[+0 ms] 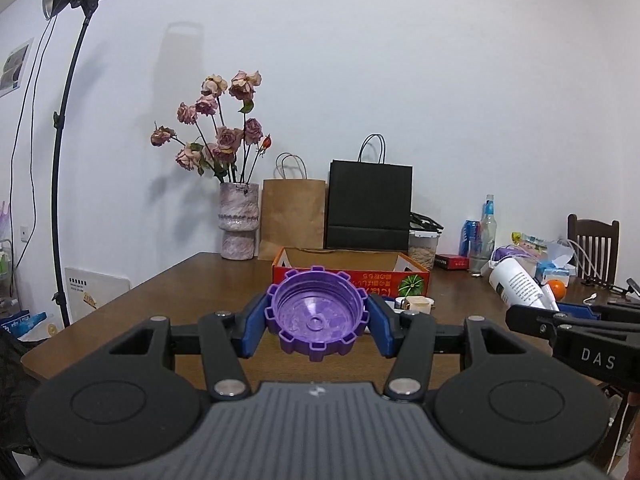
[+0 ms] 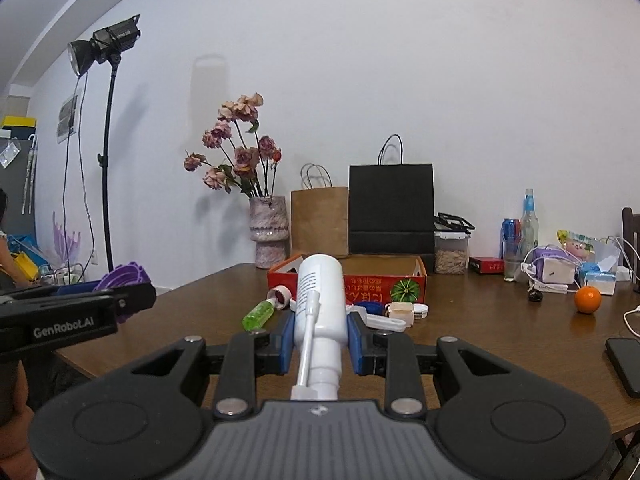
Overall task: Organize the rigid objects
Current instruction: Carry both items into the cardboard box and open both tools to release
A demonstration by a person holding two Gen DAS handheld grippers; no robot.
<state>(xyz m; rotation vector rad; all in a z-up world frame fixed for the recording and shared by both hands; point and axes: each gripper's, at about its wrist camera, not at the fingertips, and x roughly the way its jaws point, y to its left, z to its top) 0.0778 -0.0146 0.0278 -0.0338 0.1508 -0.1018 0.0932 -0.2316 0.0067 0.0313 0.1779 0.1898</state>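
Level above the surface (image 1: 168, 288), left gripper (image 1: 318, 320) clamps a purple lid (image 1: 318, 314); right gripper (image 2: 320, 330) clamps a white bottle (image 2: 320, 300), whose base faces away, unseen.

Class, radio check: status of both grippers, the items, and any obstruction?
Left gripper shut on purple cap. Right gripper shut on white bottle. Red box ahead, open top; small clutter before it.

One purple notched plastic lid (image 1: 318, 314); one white plastic spray bottle (image 2: 320, 300); one red open cardboard box (image 2: 404, 285); two paper bags, brown (image 2: 320, 222) and black (image 2: 391, 210); one orange fruit (image 2: 587, 299); one mottled ceramic vase (image 2: 268, 232).
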